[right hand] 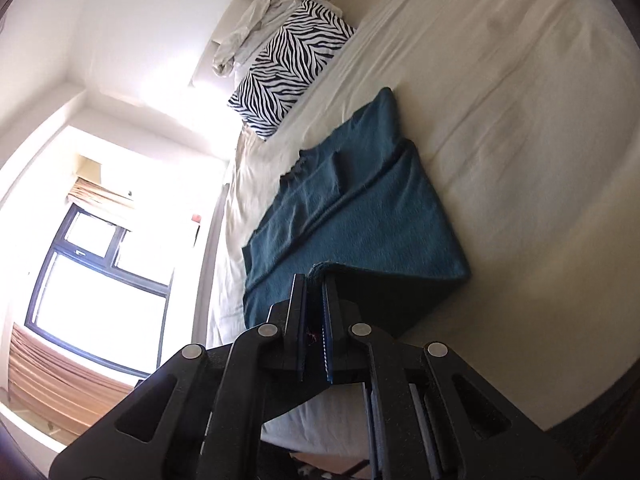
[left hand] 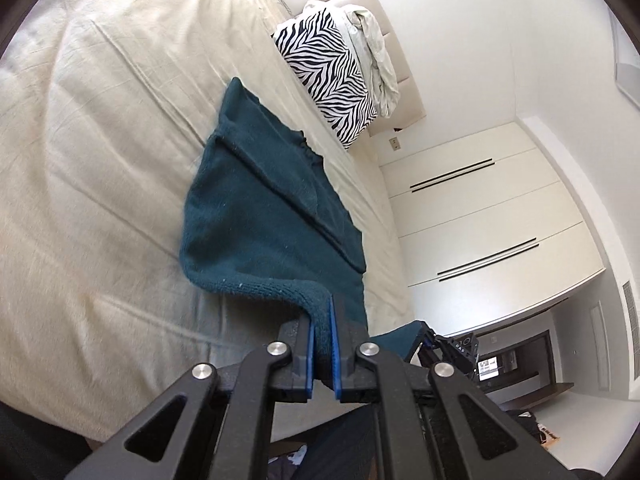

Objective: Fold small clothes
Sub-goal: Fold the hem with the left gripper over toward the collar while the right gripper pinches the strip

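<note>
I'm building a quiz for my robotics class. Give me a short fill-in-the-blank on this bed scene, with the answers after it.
1. Both the left gripper and the right gripper are shut on the ____ garment.
2. The pillow near the headboard has a ____ pattern.
3. The garment lies on a ____ bed sheet.
4. A crumpled pale cloth lies against the ____.

Answers: teal; zebra; cream; pillow

Daylight is pouring through a dark-framed window point(right hand: 96, 280) left of the claw, washing cream bedding point(right hand: 520, 160) ahead.
</note>
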